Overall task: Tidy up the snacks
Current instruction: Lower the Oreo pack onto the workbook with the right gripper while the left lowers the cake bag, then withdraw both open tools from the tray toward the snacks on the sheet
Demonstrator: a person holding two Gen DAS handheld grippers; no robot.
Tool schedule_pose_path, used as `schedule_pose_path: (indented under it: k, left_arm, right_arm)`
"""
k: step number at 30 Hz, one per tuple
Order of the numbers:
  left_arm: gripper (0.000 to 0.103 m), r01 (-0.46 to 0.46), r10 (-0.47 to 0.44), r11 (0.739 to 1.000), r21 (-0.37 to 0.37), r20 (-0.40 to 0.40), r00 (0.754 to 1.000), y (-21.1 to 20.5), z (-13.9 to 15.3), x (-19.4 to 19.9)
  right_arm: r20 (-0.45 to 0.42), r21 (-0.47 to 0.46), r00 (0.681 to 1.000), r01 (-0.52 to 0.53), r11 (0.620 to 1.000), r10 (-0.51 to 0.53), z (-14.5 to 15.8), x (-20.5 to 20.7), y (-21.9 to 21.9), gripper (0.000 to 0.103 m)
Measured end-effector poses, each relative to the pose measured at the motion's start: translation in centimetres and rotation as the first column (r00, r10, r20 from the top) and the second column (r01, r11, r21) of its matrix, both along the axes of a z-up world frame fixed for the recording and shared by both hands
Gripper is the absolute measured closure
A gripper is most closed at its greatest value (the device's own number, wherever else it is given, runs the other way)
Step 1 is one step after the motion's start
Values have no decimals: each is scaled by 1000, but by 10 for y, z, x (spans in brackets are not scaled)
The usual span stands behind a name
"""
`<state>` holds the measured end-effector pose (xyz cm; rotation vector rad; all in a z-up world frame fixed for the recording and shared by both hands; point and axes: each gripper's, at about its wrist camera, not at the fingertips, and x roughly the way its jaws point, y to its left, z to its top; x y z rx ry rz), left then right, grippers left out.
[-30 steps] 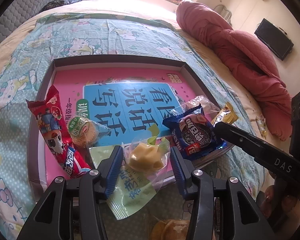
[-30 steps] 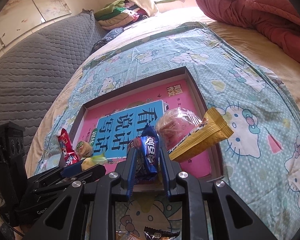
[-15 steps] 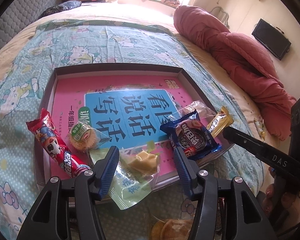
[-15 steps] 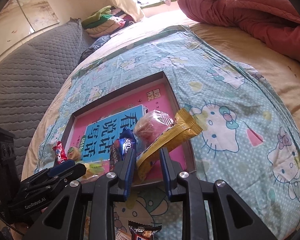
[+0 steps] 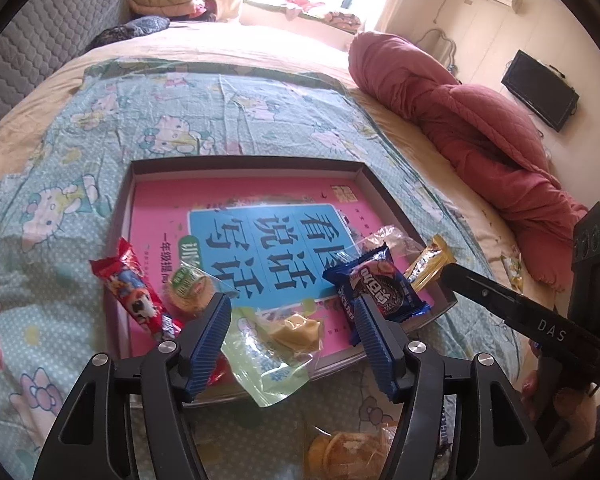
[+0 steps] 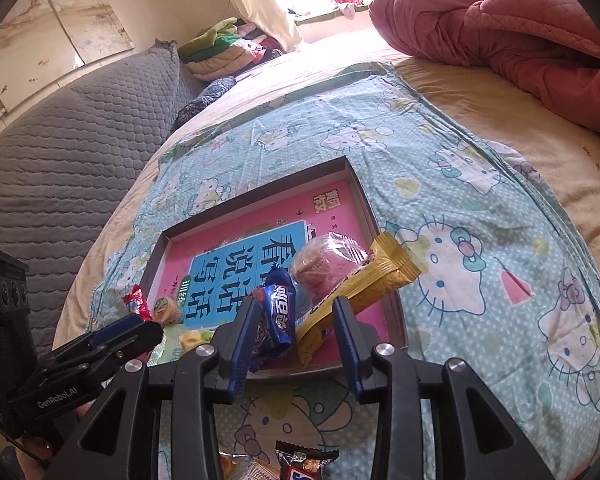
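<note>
Left wrist view has the left tool [image 5: 294, 330] nearest, its blue-ribbed fingers spread wide and gripping nothing. Between them, at the near edge of the shallow box [image 5: 244, 163], lies a pale green clear packet [image 5: 274, 354] with a yellow pastry inside, its lower end hanging over the box rim. Below the fingers, on the bedsheet [image 5: 204, 120], sits an orange snack bag [image 5: 346, 450]. Left of the packet lie a round green-labelled cake [image 5: 188, 290] and a red wrapper [image 5: 136, 294] that runs across the box's left rim. Right of it lie a dark blue cookie pack [image 5: 378, 286], a clear bag [image 5: 388, 240] and a gold bar [image 5: 430, 266], all resting on the pink book [image 5: 260, 224] that lines the box.

Right wrist view shows the right tool [image 6: 296, 340] also spread open and holding nothing; past its fingertips the dark blue cookie pack [image 6: 278, 320] and the gold bar [image 6: 356, 292] lie in the box's near right corner. A brown wrapper [image 6: 304, 462] rests on the bedsheet beneath the tool. Farther off, a red quilt [image 6: 508, 36] is heaped on the bed.
</note>
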<state>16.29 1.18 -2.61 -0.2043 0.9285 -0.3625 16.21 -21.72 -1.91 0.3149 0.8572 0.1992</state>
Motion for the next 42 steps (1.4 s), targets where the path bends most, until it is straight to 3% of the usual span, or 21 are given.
schedule_pose_path:
  k: [16,34,42]
  left_arm:
    - [29,-67,67,998,-8,70,995,33,36,-21]
    - [28,-107,113,993,-58,110,987,66,64,-53]
    - [28,-113,116,993,-39,107,987,70,67,-69]
  right_arm:
    - [46,21,998,-41,999,40,17,-12,5,58]
    - [105,-11,989,-101,995,101,43,-37,13,49]
    - [111,-13,985,-130,991,130,47,-53,16,48]
